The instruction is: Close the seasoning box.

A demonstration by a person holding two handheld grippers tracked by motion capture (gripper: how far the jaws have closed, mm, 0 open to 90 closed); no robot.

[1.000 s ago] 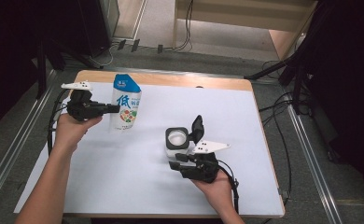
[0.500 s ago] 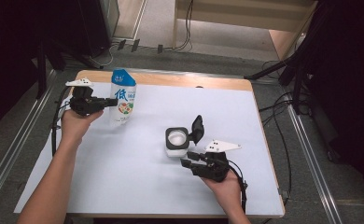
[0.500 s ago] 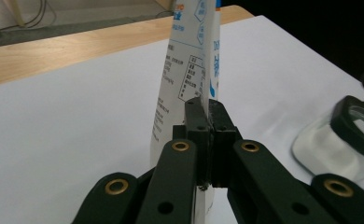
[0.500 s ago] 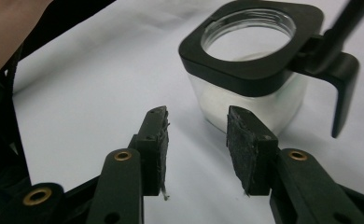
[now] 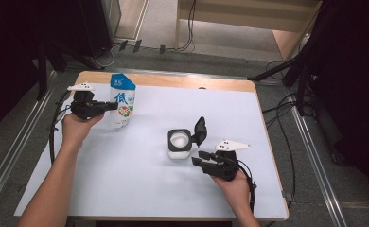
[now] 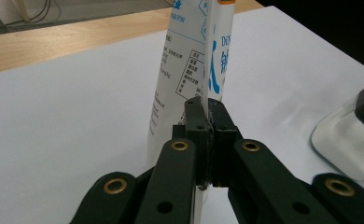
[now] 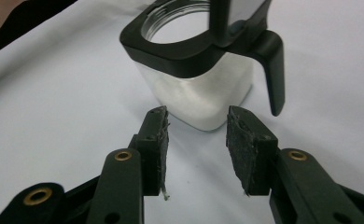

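Forearms enter from the near edge of the table (image 5: pixel 126 198), which is covered by a white sheet with a wooden strip showing along its far side. The right gripper (image 5: pixel 202 160) sits nearest, low over the sheet at the near right, its jaws spread with nothing between them; in the right gripper view the pads (image 7: pixel 157 140) stand apart, and the gripper (image 7: pixel 196 154) points at the jar (image 7: pixel 194 65) just beyond them without touching it. The jar (image 5: pixel 179 144) stands upright near the middle of the table, a clear square container with a black collar, white contents inside, and its black flip lid (image 5: pixel 200 130) swung open and raised on the far right side. Farther off to the left, the left gripper (image 5: pixel 112 106) is held level and pinches the carton (image 5: pixel 122 100) by its thin side edge; the left gripper view shows the gripper (image 6: pixel 207 116) with jaws pressed together on that seam of the carton (image 6: pixel 189 56), which stands upright on the sheet. The carton is white and blue with printed characters and sits near the far left part of the table, well apart from the jar (image 6: pixel 353 135), which appears at the right edge of that view.
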